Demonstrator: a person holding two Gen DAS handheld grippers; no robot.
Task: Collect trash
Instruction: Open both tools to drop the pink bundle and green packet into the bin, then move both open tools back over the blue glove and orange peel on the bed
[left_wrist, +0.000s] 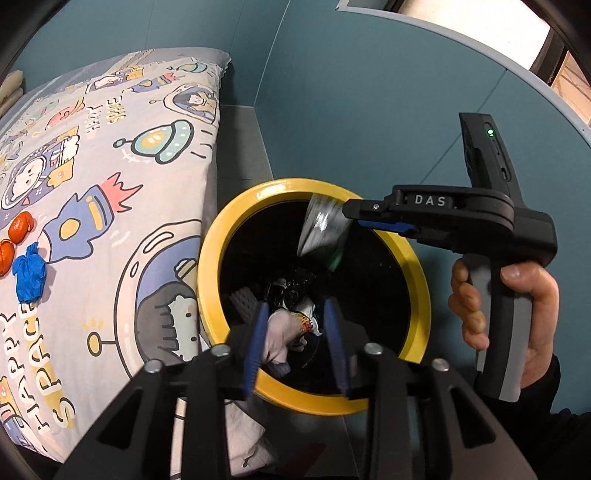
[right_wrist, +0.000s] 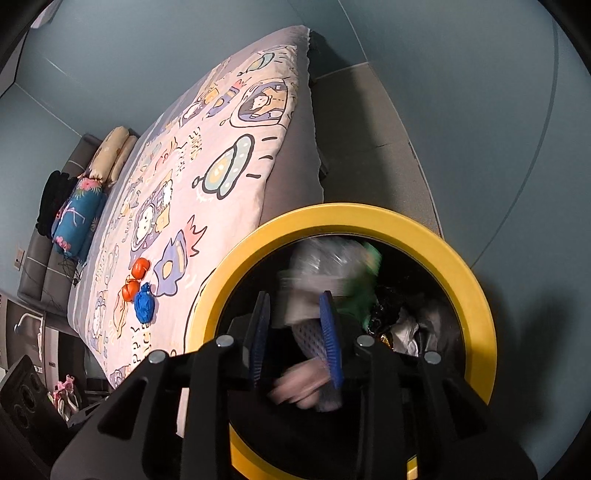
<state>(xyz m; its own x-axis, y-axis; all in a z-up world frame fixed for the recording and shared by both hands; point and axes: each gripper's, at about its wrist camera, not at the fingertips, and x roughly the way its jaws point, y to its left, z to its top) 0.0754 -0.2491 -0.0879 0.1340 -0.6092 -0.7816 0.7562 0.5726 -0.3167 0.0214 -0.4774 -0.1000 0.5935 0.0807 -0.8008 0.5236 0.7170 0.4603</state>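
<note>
A black bin with a yellow rim (left_wrist: 214, 251) stands on the floor beside the bed, with crumpled trash (left_wrist: 291, 306) at its bottom. My left gripper (left_wrist: 295, 336) is open over the bin's near edge, and a white crumpled cloth (left_wrist: 280, 332) lies between its fingers. My right gripper (right_wrist: 295, 332) is open over the bin (right_wrist: 476, 280). A clear plastic bottle with a green cap (left_wrist: 321, 232) is blurred in the air just off its fingertips, inside the bin mouth; it also shows in the right wrist view (right_wrist: 332, 266). On the bed lie a blue glove (left_wrist: 29, 269) and orange peels (left_wrist: 20, 227).
The bed with a cartoon space quilt (left_wrist: 110, 166) fills the left. A teal wall (left_wrist: 369, 92) runs behind the bin. Pillows (right_wrist: 110, 151) lie at the bed's far end. The blue glove (right_wrist: 144, 302) and orange peels (right_wrist: 140, 267) also show in the right wrist view.
</note>
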